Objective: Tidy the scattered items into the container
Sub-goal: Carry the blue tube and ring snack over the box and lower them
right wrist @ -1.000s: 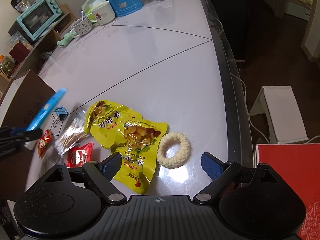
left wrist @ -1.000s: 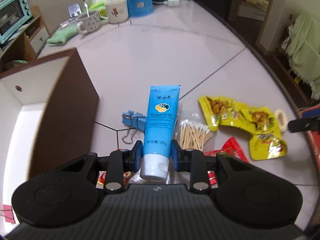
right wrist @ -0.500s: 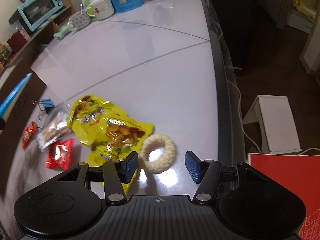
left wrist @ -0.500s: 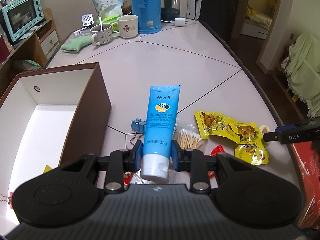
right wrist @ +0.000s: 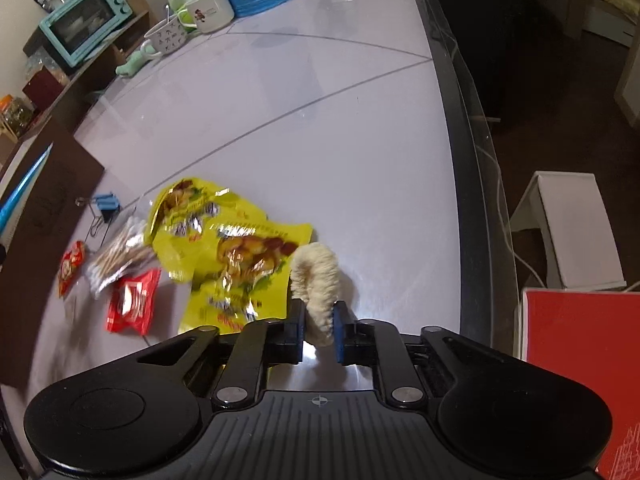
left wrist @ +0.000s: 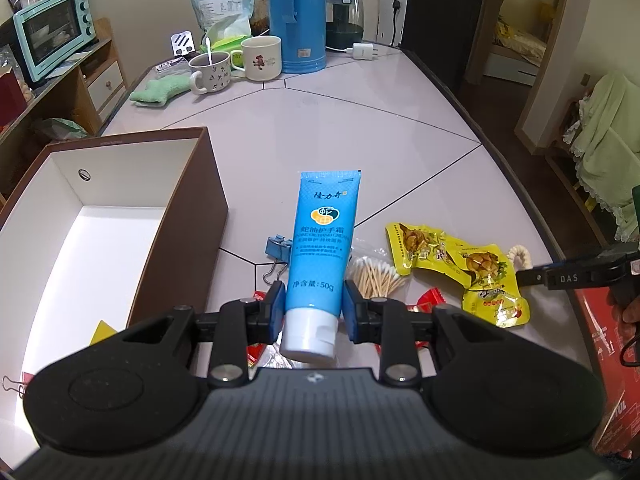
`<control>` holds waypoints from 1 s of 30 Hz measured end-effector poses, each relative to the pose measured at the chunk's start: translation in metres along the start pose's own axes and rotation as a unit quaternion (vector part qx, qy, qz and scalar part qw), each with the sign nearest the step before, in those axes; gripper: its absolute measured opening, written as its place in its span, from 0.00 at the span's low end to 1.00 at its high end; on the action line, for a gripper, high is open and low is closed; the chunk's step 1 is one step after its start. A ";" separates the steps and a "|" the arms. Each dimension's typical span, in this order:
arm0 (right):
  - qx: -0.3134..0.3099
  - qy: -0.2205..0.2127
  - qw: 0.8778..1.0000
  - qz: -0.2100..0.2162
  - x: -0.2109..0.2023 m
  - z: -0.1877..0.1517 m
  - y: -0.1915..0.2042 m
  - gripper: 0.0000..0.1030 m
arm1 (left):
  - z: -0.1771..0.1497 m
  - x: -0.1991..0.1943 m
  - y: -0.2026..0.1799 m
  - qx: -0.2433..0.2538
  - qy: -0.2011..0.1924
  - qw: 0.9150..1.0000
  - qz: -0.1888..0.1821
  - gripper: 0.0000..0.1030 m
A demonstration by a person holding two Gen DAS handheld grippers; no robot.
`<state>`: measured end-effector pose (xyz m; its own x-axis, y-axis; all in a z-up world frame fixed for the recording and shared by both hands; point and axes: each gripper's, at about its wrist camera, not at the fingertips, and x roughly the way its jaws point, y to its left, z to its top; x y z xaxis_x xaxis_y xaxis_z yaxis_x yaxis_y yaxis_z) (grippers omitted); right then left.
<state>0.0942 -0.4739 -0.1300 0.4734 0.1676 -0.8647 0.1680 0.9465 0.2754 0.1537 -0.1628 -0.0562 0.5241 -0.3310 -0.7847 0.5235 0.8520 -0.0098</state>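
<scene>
My left gripper [left wrist: 314, 312] is shut on a blue hand cream tube [left wrist: 322, 240] and holds it above the table, right of the open brown box [left wrist: 192, 216]. My right gripper [right wrist: 318, 326] is shut on a cream fuzzy ring [right wrist: 316, 276], tilted up on edge beside the yellow snack packets [right wrist: 224, 248]. On the table lie a blue binder clip [left wrist: 278, 246], a bag of cotton swabs [left wrist: 376, 274] and red sachets [right wrist: 134, 300]. The box holds a yellow scrap [left wrist: 102, 330] and a small clip [left wrist: 12, 384].
Mugs [left wrist: 210, 72], a blue thermos [left wrist: 296, 16], a green cloth [left wrist: 160, 90] and a charger [left wrist: 362, 52] stand at the table's far end. A red box [right wrist: 580, 360] sits at the near right edge. The table edge [right wrist: 464, 160] drops off on the right.
My right gripper closed on the fuzzy ring and tipped it up off the table. My left gripper rose and pulled back with the tube, showing more of the box interior.
</scene>
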 end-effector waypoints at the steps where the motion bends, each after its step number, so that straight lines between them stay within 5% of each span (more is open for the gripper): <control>1: 0.002 0.002 1.000 0.002 -0.003 -0.003 0.000 0.10 | -0.001 -0.002 0.000 0.000 -0.001 1.000 -0.001 0.25; 14: -0.003 -0.072 0.996 0.042 -0.078 -0.007 0.033 0.08 | -0.012 -0.033 0.002 -0.004 -0.025 1.000 -0.002 0.25; 30: -0.088 -0.117 0.979 0.143 -0.093 0.014 0.157 0.08 | -0.025 -0.100 0.055 -0.034 -0.080 0.996 0.035 0.25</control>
<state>0.0891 -0.3445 -0.0004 0.6684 0.3836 -0.6373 -0.1414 0.9066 0.3975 0.1128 -0.0727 0.0061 0.6618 -0.3252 -0.6755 0.4379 0.8990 -0.0037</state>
